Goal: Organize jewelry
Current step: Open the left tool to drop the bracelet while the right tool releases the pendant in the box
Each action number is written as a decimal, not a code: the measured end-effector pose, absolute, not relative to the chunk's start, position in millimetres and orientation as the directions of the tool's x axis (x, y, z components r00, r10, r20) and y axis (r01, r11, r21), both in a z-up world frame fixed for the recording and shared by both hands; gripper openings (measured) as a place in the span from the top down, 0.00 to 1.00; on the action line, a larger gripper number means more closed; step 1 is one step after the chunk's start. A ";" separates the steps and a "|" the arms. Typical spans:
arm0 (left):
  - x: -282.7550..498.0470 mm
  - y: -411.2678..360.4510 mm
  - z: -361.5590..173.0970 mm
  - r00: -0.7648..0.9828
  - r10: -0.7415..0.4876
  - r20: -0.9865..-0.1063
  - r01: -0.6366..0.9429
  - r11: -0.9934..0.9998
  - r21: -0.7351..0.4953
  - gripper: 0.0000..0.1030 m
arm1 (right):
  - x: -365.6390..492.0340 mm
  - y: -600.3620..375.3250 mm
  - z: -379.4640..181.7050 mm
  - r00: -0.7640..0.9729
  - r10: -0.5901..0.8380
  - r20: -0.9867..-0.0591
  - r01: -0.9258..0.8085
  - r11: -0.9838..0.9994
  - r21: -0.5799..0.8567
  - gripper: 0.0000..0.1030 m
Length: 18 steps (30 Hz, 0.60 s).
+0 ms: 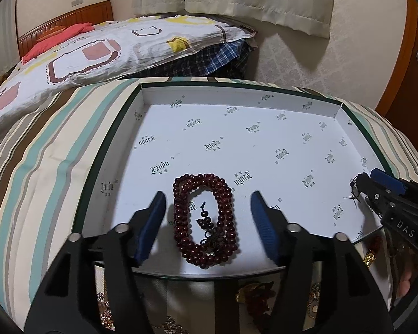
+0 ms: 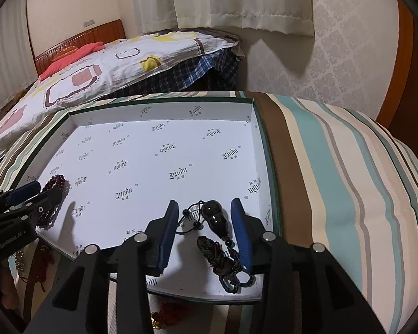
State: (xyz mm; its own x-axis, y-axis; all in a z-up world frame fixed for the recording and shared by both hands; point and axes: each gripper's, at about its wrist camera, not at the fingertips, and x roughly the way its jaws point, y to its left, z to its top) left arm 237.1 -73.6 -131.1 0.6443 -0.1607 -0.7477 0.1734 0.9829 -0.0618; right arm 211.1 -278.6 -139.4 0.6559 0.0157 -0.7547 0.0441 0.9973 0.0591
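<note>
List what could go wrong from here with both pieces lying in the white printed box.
1. The dark gourd-shaped pendant's braided cord lies against the right gripper's finger; withdrawing may snag it.
2. The cord's tassel sits near the white printed box's front edge and might slide out.
3. The dark red wooden bead bracelet lies between the left gripper's open jaws and could be nudged.

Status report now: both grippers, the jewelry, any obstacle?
Left gripper open, red bead bracelet lying free between its fingers in the box. Right gripper open around dark pendant with cord. Nothing in the way.
</note>
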 end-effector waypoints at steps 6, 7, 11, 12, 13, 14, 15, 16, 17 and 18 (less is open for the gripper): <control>234.3 -73.8 -126.7 0.652 -0.177 -0.737 0.180 0.981 -0.077 0.28 | 208.3 -276.4 -136.5 0.669 0.003 -0.743 0.043 0.998 0.044 0.49; 233.0 -74.3 -124.7 0.658 -0.179 -0.732 0.182 0.980 -0.076 0.25 | 208.0 -276.6 -136.3 0.670 0.003 -0.742 0.044 0.998 0.044 0.48; 225.7 -76.6 -115.0 0.688 -0.176 -0.704 0.189 0.980 -0.061 0.22 | 205.0 -276.5 -135.1 0.675 -0.002 -0.737 0.050 0.998 0.043 0.46; 222.8 -76.7 -111.4 0.698 -0.174 -0.694 0.190 0.980 -0.054 0.22 | 203.5 -276.4 -133.9 0.678 -0.003 -0.735 0.052 0.998 0.044 0.45; 219.9 -76.4 -108.7 0.707 -0.172 -0.686 0.190 0.981 -0.050 0.21 | 201.8 -276.1 -132.8 0.681 -0.005 -0.732 0.054 0.998 0.044 0.43; 218.0 -76.3 -106.7 0.713 -0.170 -0.680 0.189 0.981 -0.047 0.20 | 199.7 -275.9 -130.8 0.686 -0.007 -0.727 0.056 0.998 0.043 0.43; 215.4 -75.4 -104.1 0.720 -0.169 -0.673 0.188 0.981 -0.045 0.20 | 197.6 -275.5 -128.6 0.691 -0.009 -0.723 0.057 0.997 0.042 0.42; 211.0 -73.7 -100.3 0.730 -0.166 -0.663 0.186 0.982 -0.042 0.20 | 195.3 -275.2 -126.7 0.694 -0.011 -0.719 0.059 0.997 0.041 0.42; 207.5 -72.0 -97.5 0.736 -0.165 -0.656 0.183 0.982 -0.041 0.20 | 192.4 -274.6 -124.3 0.698 -0.013 -0.716 0.060 0.997 0.041 0.41; 202.4 -69.6 -94.3 0.745 -0.160 -0.647 0.178 0.983 -0.038 0.20 | 188.5 -274.0 -121.4 0.704 -0.015 -0.710 0.062 0.997 0.040 0.41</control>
